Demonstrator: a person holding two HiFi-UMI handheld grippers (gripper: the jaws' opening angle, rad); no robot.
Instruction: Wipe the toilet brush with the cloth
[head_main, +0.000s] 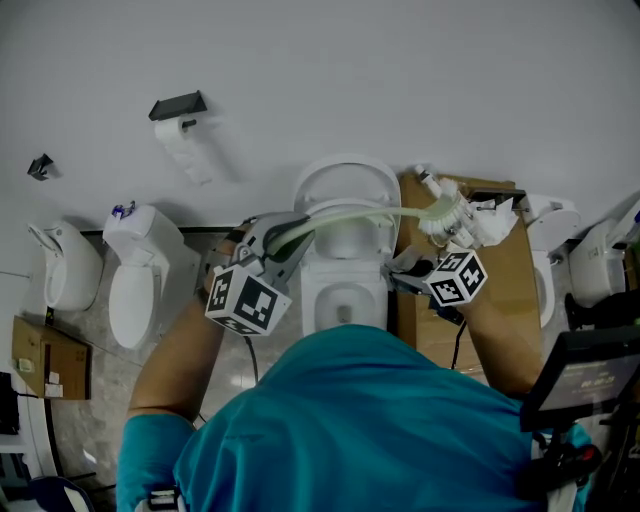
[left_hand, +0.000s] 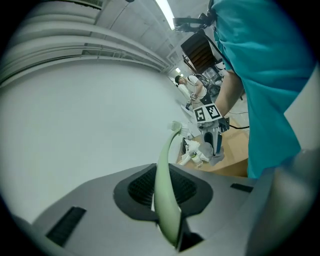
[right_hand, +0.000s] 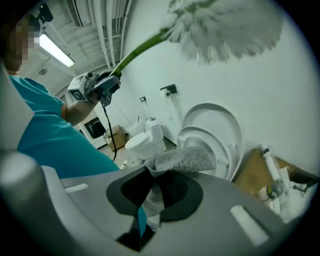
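Note:
The toilet brush has a pale green curved handle (head_main: 345, 215) and a white bristle head (head_main: 446, 214). My left gripper (head_main: 272, 243) is shut on the handle's end, left of the toilet. In the left gripper view the handle (left_hand: 162, 170) runs out from between the jaws to the head (left_hand: 176, 126). My right gripper (head_main: 408, 268) sits just below the brush head, shut on a grey cloth (right_hand: 177, 162). In the right gripper view the cloth bunches out of the jaws and the bristle head (right_hand: 225, 25) hangs above it, apart from the cloth.
An open white toilet (head_main: 345, 190) stands under the brush. A brown cardboard box (head_main: 505, 270) with bottles is at its right. Another toilet (head_main: 140, 280) and a urinal (head_main: 65, 265) stand at the left. A paper holder (head_main: 180, 108) is on the wall.

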